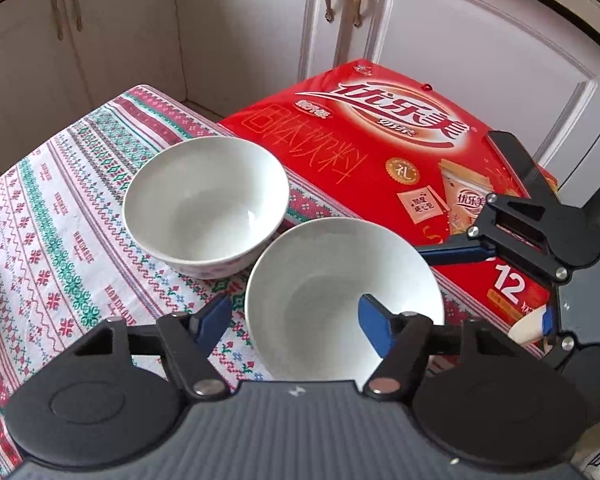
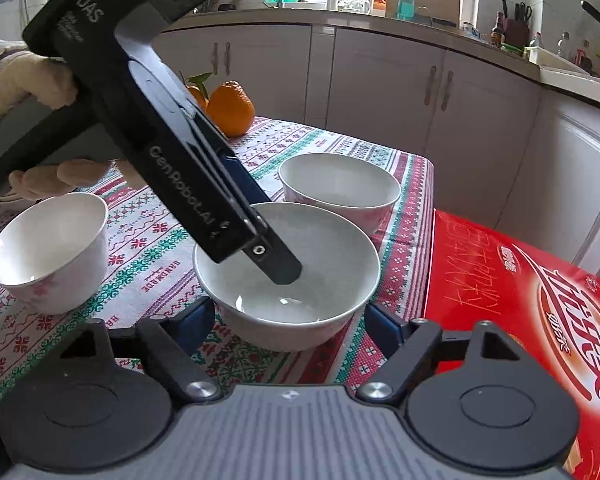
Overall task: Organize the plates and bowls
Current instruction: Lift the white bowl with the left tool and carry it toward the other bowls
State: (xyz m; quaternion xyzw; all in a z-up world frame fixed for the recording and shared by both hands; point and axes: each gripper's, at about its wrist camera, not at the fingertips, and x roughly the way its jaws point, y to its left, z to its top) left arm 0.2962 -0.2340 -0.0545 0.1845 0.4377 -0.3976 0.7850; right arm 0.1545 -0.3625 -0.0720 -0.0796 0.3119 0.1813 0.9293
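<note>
White porcelain fills both views. My left gripper (image 1: 296, 322) has its blue-padded fingers spread wide, one either side of the near rim of a white bowl (image 1: 342, 300) at lower centre of the left wrist view; the right pad sits over the bowl's hollow, the left pad outside it, neither pressing the wall. A second bowl (image 1: 206, 206), with a faint pink pattern on its base, stands just beyond at centre frame, the rims close together. Both sit on the cross-stitch patterned tablecloth (image 1: 52, 240), beside a red drink carton (image 1: 380, 152) at right.

From the right wrist view, my right gripper (image 2: 290, 320) is open too, fingers wide apart, flanking the same near bowl (image 2: 288, 280) low in the frame without touching it. The left gripper's black body (image 2: 172, 152) slants down from upper left into that bowl. A third bowl (image 2: 50, 252) stands at left, another (image 2: 340, 188) behind centre, and oranges (image 2: 230, 108) further back on the cloth.
</note>
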